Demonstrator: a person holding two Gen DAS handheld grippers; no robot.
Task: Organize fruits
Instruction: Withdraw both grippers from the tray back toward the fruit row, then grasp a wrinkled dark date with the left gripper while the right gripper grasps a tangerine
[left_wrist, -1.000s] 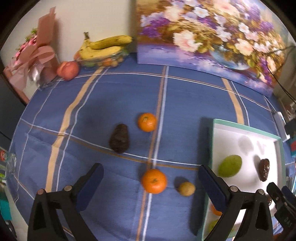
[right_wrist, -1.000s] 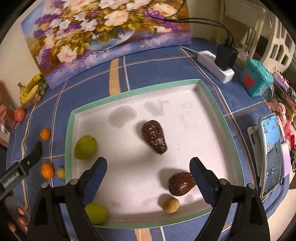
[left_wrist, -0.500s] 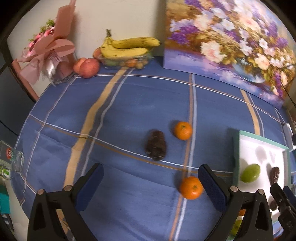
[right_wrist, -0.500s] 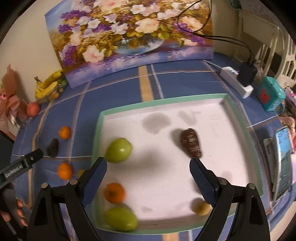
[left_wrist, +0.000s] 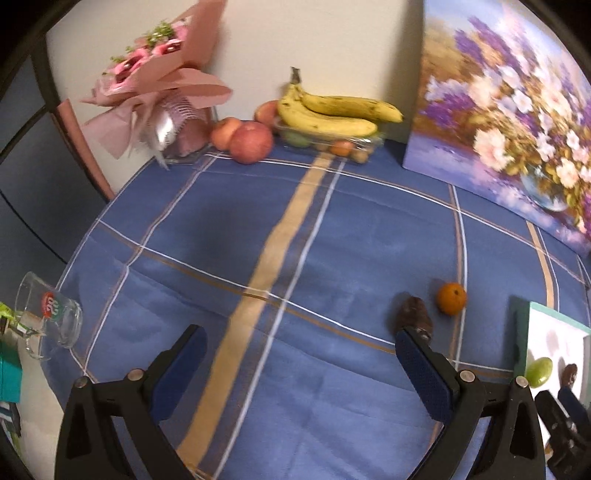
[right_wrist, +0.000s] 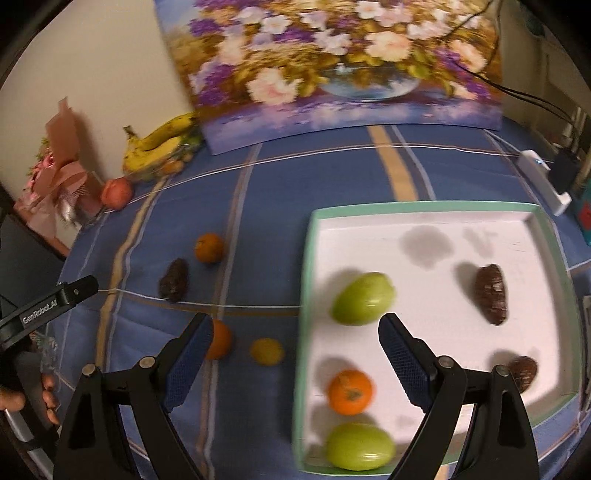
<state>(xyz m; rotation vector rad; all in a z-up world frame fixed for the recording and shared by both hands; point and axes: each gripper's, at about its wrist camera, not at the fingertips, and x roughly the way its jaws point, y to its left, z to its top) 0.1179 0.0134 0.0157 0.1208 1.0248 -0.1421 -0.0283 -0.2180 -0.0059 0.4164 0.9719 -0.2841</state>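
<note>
My left gripper (left_wrist: 299, 354) stands open above bare blue cloth, holding nothing. A dark avocado (left_wrist: 412, 314) lies just behind its right finger, with an orange (left_wrist: 450, 298) beside it. My right gripper (right_wrist: 295, 332) is open and empty, straddling the left rim of the white tray (right_wrist: 306, 258). In the tray lie two green fruits (right_wrist: 364, 299) (right_wrist: 360, 446), an orange (right_wrist: 351, 391) and two dark avocados (right_wrist: 491, 295) (right_wrist: 522, 373). On the cloth left of the tray lie an orange (right_wrist: 209, 248), a dark avocado (right_wrist: 173, 283), another orange (right_wrist: 221, 339) and a small yellow fruit (right_wrist: 266, 351).
Bananas (left_wrist: 332, 114) on a clear box and apples (left_wrist: 251, 142) sit at the back by the wall, next to a pink bouquet (left_wrist: 159, 85). A flower painting (left_wrist: 509, 122) leans at the back right. A glass (left_wrist: 51, 321) stands at the table's left edge. A power strip (right_wrist: 543, 181) lies far right.
Both grippers have swung to the left. The left one now faces the bananas and apples; the right one has gone from over the tray's middle to its left rim. Both stayed open.
</note>
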